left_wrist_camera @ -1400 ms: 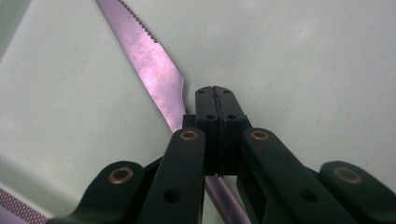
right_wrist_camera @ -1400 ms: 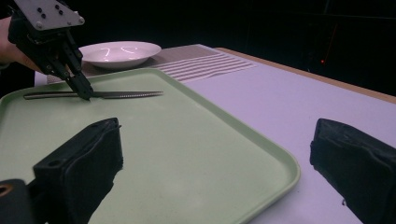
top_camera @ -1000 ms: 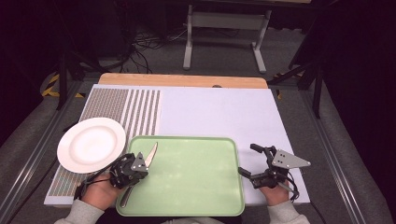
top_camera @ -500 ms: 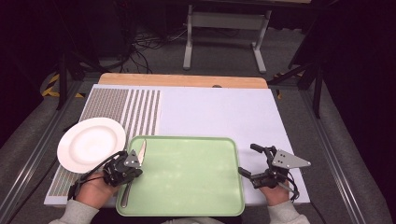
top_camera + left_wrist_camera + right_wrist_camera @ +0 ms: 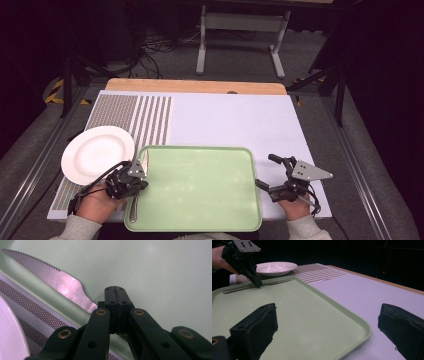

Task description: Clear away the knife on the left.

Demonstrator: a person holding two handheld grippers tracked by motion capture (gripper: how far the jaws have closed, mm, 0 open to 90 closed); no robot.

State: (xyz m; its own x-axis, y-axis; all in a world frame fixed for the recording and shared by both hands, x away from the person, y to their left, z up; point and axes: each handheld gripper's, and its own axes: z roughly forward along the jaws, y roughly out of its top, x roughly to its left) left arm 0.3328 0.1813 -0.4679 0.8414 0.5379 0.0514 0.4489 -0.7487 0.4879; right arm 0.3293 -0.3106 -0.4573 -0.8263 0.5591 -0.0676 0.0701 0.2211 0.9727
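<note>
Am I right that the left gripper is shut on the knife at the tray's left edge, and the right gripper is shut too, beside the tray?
Not quite. The right gripper is open: the right gripper view shows its fingers wide apart over the tray. The rest holds: the left gripper is shut on the knife at the tray's left edge.

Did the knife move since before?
Yes. The knife went left and now lies along the left rim of the tray, nearer the plate.
</note>
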